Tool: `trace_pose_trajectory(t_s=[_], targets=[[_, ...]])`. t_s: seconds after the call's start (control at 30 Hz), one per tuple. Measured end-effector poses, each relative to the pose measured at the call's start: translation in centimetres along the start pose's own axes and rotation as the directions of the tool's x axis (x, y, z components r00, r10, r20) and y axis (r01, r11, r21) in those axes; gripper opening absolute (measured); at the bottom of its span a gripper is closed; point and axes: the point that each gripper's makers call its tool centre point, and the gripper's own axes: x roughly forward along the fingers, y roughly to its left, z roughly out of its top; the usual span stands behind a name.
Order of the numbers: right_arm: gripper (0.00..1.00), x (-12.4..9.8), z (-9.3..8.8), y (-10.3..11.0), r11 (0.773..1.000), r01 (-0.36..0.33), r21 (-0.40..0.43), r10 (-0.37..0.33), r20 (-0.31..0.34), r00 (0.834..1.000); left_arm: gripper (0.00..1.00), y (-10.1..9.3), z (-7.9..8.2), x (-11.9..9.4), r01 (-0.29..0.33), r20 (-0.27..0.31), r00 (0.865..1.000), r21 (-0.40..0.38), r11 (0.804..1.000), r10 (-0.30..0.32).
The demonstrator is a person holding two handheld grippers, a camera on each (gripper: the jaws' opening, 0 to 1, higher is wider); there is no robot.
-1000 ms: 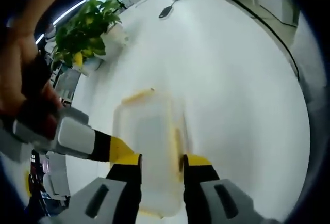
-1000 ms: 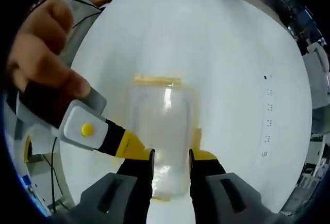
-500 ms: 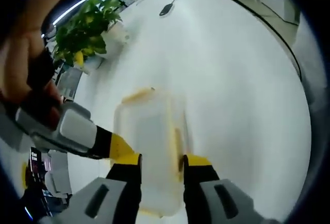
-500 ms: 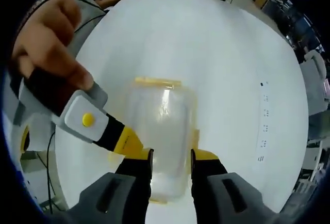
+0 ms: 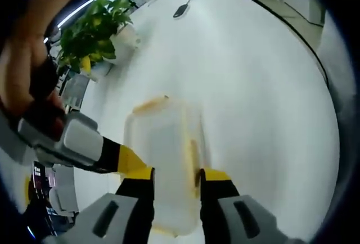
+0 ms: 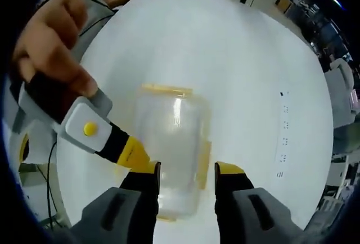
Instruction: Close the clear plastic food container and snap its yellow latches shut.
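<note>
The clear plastic container [image 5: 163,154] lies on the white table, lid on, with a yellow latch [image 5: 149,105] at its far end and another [image 5: 193,155] along its right side. My left gripper [image 5: 176,176] sits over its near end, jaws closed in on it, the right jaw against the side latch. In the right gripper view the container [image 6: 171,143] lies ahead of my right gripper [image 6: 187,171], whose jaws stand apart, the right one clear of the yellow side latch [image 6: 203,162]. The other gripper [image 6: 126,151] touches the container's left side; likewise in the left gripper view [image 5: 121,159].
A potted green plant [image 5: 93,33] stands at the table's far left, and two small objects [image 5: 181,12] lie at the far end. A hand [image 6: 53,41] holds the other gripper on the left. The table edge [image 6: 315,159] curves close on the right.
My right gripper's jaws have spread wider, the right jaw coming off the side latch. The left gripper's jaws have kept their spacing, and the container has stayed put.
</note>
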Motion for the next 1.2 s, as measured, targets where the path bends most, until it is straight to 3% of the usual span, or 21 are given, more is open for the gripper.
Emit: trace_pose_trajectory(t_s=[0.1, 0.2, 0.47, 0.83, 0.93, 1.0, 1.2], targets=[[0.35, 0.1, -0.2, -0.3, 0.999, -0.026, 0.031, 0.026, 0.017, 1.000, 0.25, 0.0, 0.0, 0.0, -0.001, 0.000, 1.000, -0.002, 1.000, 0.001], [0.34, 0.4, -0.3, 0.0, 0.989, -0.102, 0.108, 0.097, 0.051, 0.994, 0.25, 0.0, 0.0, 0.0, 0.000, -0.001, 1.000, -0.001, 1.000, 0.000], [0.34, 0.6, -0.5, -0.2, 0.974, -0.184, 0.134, 0.174, 0.084, 0.981, 0.25, -0.1, 0.0, 0.1, 0.002, -0.002, 1.000, -0.001, 1.000, -0.002], [0.31, 1.4, 0.0, -1.5, 0.961, -0.258, 0.101, 0.261, -0.018, 0.965, 0.26, -0.3, -0.1, 0.3, -0.025, 0.004, 1.000, 0.019, 1.000, 0.025], [0.31, 1.5, -0.1, -1.4, 0.956, -0.276, 0.100, 0.281, -0.040, 0.959, 0.26, -0.3, -0.1, 0.5, -0.049, -0.006, 0.999, 0.078, 0.996, 0.049], [0.31, 1.5, -0.2, -1.5, 0.955, -0.282, 0.097, 0.287, -0.045, 0.957, 0.26, -0.3, -0.2, 0.4, -0.041, -0.004, 0.999, 0.043, 0.998, 0.041], [0.29, 1.4, -0.4, -1.3, 0.956, -0.282, 0.079, 0.287, -0.058, 0.956, 0.26, -0.2, -0.2, 0.4, -0.038, 0.001, 0.999, 0.042, 0.998, 0.038]])
